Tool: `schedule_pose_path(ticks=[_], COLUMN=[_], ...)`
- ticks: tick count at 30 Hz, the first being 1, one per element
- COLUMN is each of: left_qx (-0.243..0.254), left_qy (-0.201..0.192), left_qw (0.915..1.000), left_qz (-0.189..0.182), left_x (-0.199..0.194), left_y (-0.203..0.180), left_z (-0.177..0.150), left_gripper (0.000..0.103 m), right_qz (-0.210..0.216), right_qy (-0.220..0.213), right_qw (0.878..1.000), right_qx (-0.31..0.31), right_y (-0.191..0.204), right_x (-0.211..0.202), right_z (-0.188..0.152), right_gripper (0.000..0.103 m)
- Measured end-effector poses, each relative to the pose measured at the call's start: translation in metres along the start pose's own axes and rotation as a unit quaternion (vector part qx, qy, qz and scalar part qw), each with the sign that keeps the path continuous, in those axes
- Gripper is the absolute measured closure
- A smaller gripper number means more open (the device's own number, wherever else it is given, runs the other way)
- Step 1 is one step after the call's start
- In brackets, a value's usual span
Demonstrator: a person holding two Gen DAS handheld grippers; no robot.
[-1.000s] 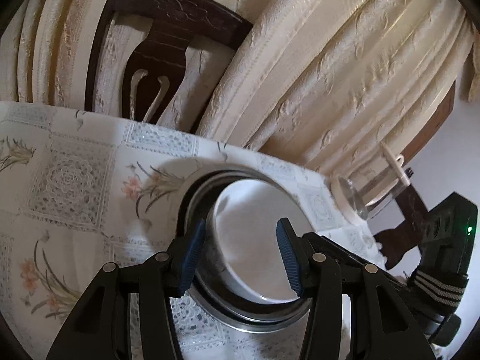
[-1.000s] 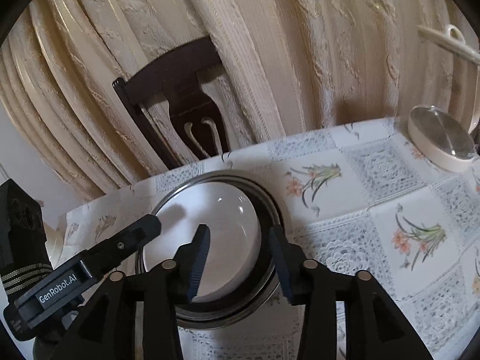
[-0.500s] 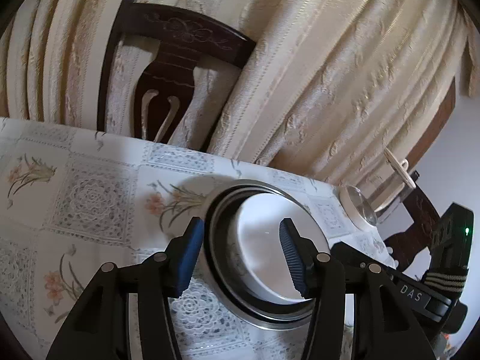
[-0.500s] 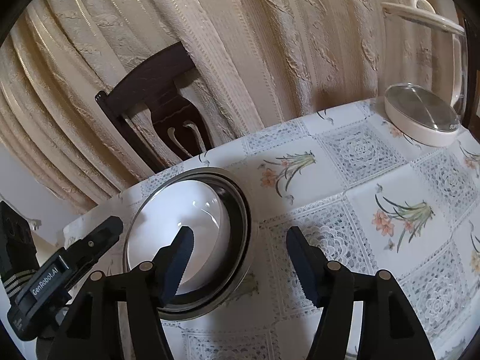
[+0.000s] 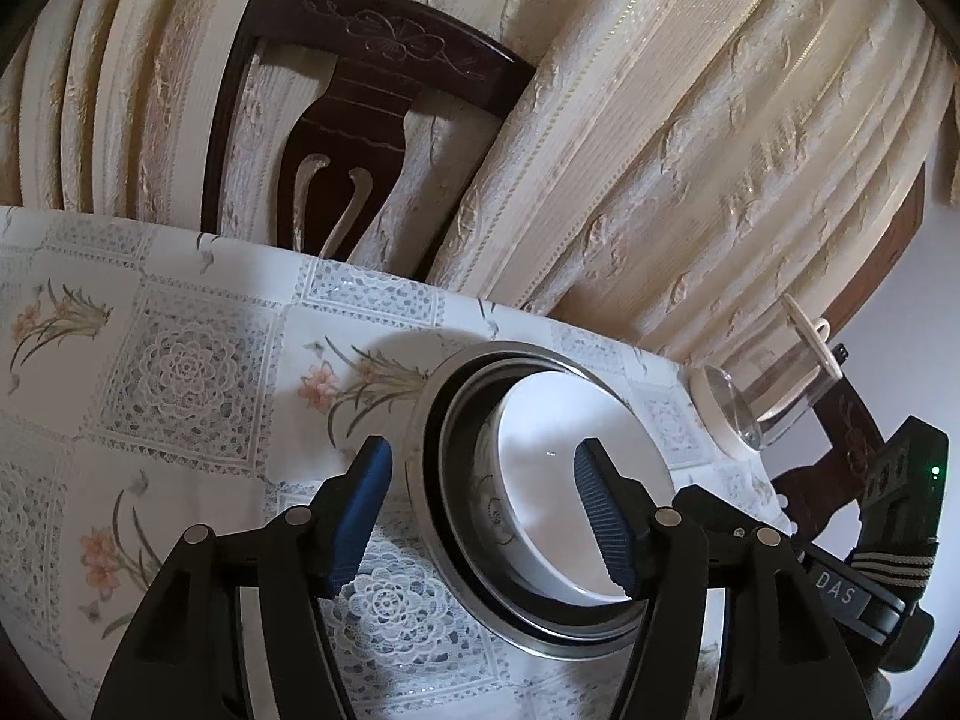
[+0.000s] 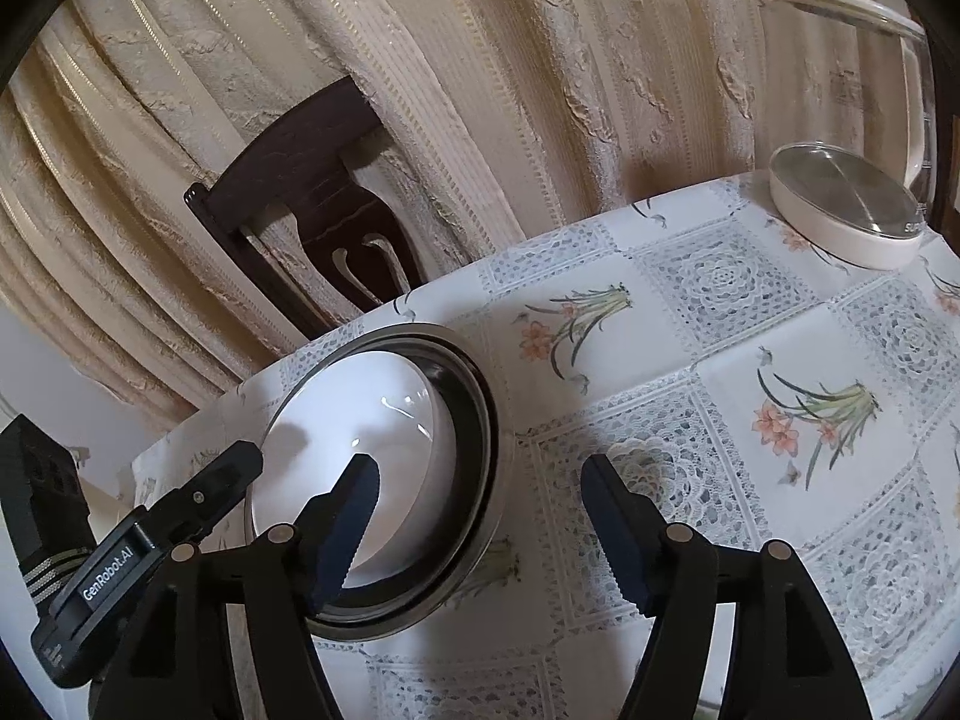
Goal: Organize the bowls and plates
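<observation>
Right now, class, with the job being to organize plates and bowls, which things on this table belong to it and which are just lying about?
Belongs to the job:
- round white ceramic bowl
- shiny round metal bowl, holding the white one
- left gripper and right gripper, both open

Just lying about:
- cream-rimmed round glass lid
- clear glass kettle
- dark carved wooden chair
- cream curtains
- floral lace-pattern tablecloth
</observation>
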State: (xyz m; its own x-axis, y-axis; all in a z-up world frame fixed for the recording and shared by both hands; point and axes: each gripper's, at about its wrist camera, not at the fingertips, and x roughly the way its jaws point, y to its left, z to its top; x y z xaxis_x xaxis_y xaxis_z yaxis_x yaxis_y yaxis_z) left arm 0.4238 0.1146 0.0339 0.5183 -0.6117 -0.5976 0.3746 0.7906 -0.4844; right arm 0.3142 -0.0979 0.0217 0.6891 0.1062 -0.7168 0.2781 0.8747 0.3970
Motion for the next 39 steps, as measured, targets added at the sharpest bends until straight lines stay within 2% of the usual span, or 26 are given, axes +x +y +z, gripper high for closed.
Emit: schedule_pose_path(ticks=[9,18,22,29,39], left_qx=[0.004,-0.007,-0.003,0.004,0.000], left_qy=[0.010,0.044,0.047,0.040,0.038], left_qw=[0.9999,0.9988,0.9984,0.9987,0.9991], left_qz=[0.005,-0.022,-0.029,-0.030,-0.019], left_x=[0.010,0.031,0.034,0.035,0.030], left_y=[0.001,0.004,0.004,0.001,-0.005], left_z=[-0.002,-0.010,-0.012,-0.015,-0.015], left_gripper=[0.039,0.038,0.038,0.041,0.042], right_qz=[-0.001,0.011,0.017,0.030,0.023], right_qy=[0.012,0.037,0.041,0.054,0.075], right_qw=[1.000,0.999,0.999,0.998,0.997], right_qx=[0.002,0.017,0.010,-0.012,0.009], right_y=[-0.001,-0.008,-0.005,0.009,0.004], right_x=[0.010,0.025,0.028,0.033,0.027], right_z=[0.001,-0.001,-0.001,-0.002,-0.008], right_gripper=[0.030,0.030,0.037,0.054,0.056])
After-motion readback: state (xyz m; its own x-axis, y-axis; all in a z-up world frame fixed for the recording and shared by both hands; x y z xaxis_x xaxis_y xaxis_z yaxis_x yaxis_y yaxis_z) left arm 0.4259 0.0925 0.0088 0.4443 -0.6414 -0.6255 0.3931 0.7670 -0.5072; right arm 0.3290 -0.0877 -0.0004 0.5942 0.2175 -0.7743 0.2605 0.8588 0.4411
